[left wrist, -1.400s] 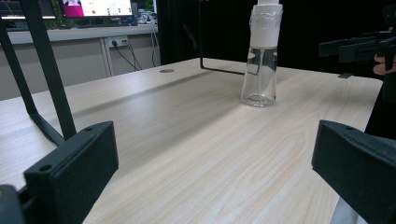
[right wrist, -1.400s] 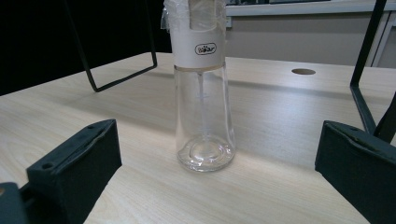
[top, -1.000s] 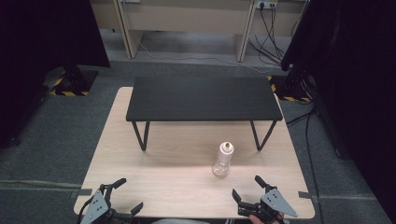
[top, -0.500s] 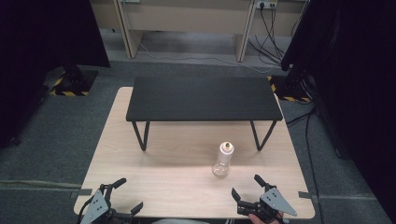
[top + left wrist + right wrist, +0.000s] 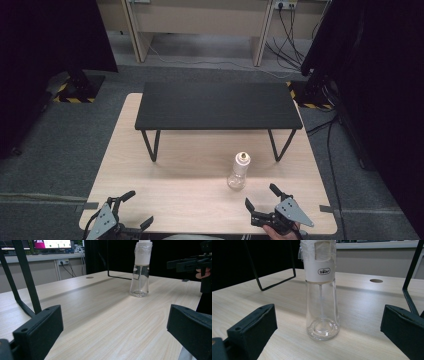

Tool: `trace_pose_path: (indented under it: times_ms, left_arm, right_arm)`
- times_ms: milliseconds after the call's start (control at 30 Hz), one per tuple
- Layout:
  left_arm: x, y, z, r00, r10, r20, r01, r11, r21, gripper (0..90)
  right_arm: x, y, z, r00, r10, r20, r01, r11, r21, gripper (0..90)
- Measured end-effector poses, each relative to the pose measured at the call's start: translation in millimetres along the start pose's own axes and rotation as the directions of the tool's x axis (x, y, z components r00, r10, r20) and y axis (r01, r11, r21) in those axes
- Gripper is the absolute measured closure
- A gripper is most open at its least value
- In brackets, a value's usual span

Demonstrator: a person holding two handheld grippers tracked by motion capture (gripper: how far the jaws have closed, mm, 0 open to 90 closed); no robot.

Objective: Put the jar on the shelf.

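A clear glass spray bottle (image 5: 239,171) with a white top stands upright on the light wooden table (image 5: 180,195), in front of the black bench. My right gripper (image 5: 261,197) is open near the front edge, just right of and nearer than the bottle. In the right gripper view the bottle (image 5: 321,290) stands centred a short way ahead of the gap between the jaws, untouched. My left gripper (image 5: 134,208) is open at the front left, empty. In the left gripper view the bottle (image 5: 141,270) stands far ahead to the right, and the other gripper (image 5: 192,263) is beyond it.
A low black bench (image 5: 217,105) on thin metal legs spans the far half of the table. Its legs (image 5: 151,145) stand behind the bottle. Grey carpet surrounds the table, with desks and cables at the back.
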State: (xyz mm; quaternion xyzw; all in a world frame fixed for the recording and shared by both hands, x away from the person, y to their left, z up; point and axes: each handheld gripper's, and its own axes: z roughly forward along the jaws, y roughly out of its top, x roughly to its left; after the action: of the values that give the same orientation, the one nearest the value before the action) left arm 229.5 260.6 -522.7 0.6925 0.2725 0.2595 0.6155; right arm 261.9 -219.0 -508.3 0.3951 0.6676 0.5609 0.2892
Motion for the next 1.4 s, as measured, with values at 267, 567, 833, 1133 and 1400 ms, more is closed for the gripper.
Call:
trace_pose_path:
  times_ms: [267,567,833,1133,1400]
  left_arm:
    - [0.1,0.1,-0.1,1.0000,0.001,-0.002,-0.001,1.0000,-0.001,0.0]
    - [0.5,-0.2,0.1,1.0000,0.000,-0.004,0.000,1.0000,0.002,0.0]
    - [0.5,-0.1,-0.2,1.0000,0.000,-0.005,0.000,1.0000,0.002,0.0]
    - [0.4,-0.1,0.0,1.0000,0.001,-0.005,-0.001,1.0000,0.003,0.0]
    - [0.7,-0.2,-0.3,1.0000,-0.002,-0.005,0.003,1.0000,0.002,0.0]
  right_arm:
    - [2.8,1.3,5.5,1.0000,-0.006,-0.001,0.006,1.000,-0.004,0.8]
    - [6.6,3.4,12.6,0.9998,-0.018,-0.004,0.018,1.000,-0.008,0.9]
    - [11.5,8.6,23.1,0.9988,-0.044,-0.022,0.044,0.999,-0.005,0.9]
    - [13.6,18.1,30.3,0.9975,-0.064,-0.032,0.063,0.998,-0.020,0.9]
    - [12.3,29.9,43.0,0.9969,-0.076,-0.021,0.076,0.997,-0.013,1.7]
